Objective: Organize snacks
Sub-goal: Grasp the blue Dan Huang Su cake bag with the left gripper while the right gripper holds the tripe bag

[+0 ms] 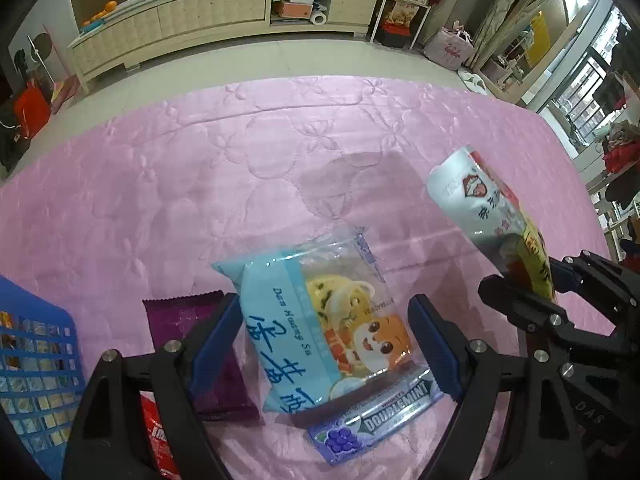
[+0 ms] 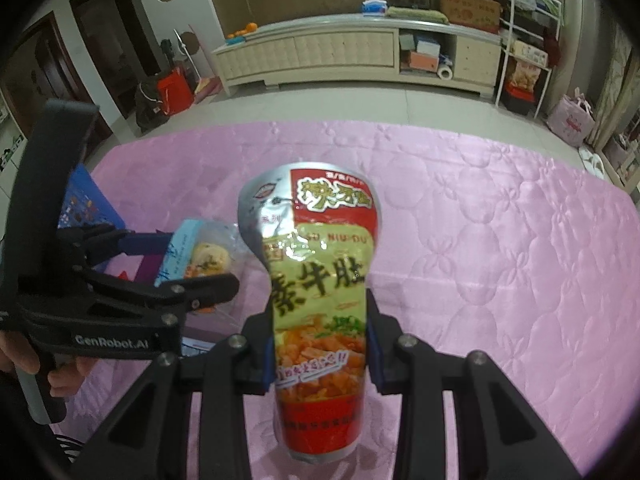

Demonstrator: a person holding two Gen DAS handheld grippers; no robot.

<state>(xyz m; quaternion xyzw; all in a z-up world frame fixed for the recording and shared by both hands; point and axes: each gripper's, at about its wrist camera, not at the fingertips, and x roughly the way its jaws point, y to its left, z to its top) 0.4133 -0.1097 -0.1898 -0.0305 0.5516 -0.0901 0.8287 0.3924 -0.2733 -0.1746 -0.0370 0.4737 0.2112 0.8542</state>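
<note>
My left gripper (image 1: 326, 338) is open around a light blue and clear snack bag (image 1: 320, 328) that lies on the pink quilt (image 1: 240, 168). A Doublemint gum pack (image 1: 376, 420) lies just below the bag, a purple wrapper (image 1: 208, 344) to its left. My right gripper (image 2: 320, 344) is shut on a red, yellow and silver snack pouch (image 2: 316, 280) held above the quilt (image 2: 500, 260); the pouch also shows in the left wrist view (image 1: 492, 216). The left gripper (image 2: 160, 264) shows at the left of the right wrist view.
A blue plastic basket (image 1: 36, 364) holding wrapped snacks stands at the left edge, also visible in the right wrist view (image 2: 84, 204). A red packet (image 1: 160, 440) lies beside it. A cream low cabinet (image 1: 224, 12) stands beyond the quilt across tiled floor.
</note>
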